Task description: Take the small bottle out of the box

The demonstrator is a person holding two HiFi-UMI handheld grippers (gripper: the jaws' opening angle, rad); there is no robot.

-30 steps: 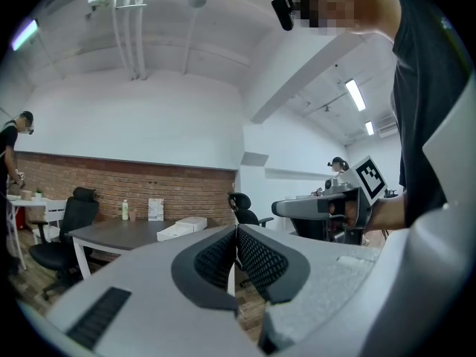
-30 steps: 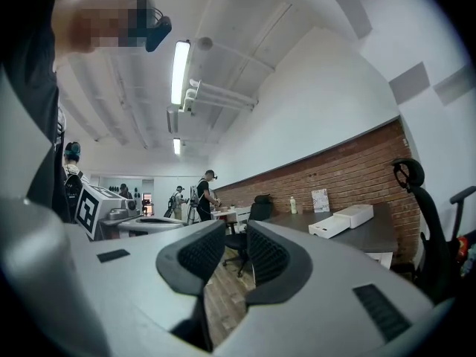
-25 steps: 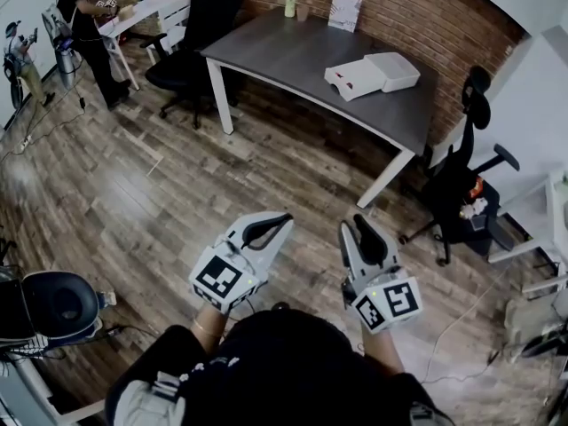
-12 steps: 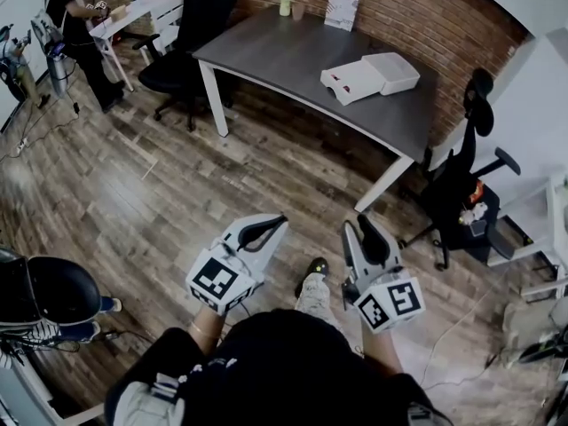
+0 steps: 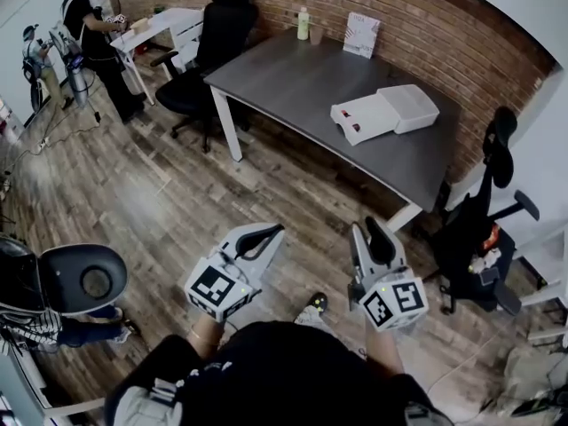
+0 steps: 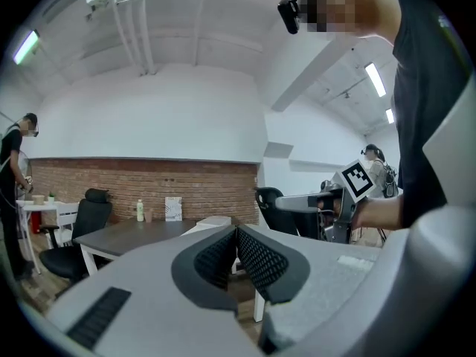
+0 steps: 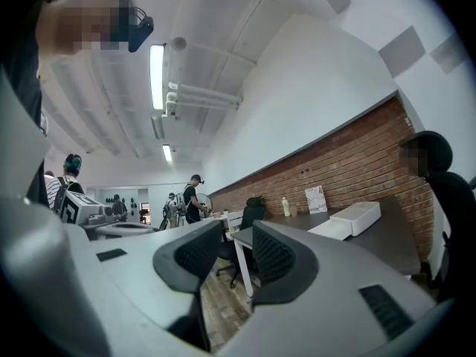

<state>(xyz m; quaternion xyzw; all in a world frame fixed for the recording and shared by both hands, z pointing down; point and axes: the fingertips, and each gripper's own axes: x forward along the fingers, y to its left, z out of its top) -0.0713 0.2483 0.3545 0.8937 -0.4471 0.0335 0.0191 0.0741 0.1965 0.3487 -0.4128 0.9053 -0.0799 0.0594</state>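
A white box lies with its lid open on the grey table by the brick wall; its inside is hidden from here, and no small bottle shows in it. A pale green bottle stands at the table's far edge. Both grippers hang in front of my body over the wooden floor, well short of the table. My left gripper is shut, its pads touching, with nothing held. My right gripper has its jaws opening, with a clear gap and nothing between them. In the right gripper view the box is far ahead.
A black office chair stands at the table's left end and another at its right end. A person works at a white desk at the far left. A round black seat is close on my left. Cables trail on the floor.
The table and box have come lower and nearer in the head view as I walk towards them. Both grippers stay held in front of me.
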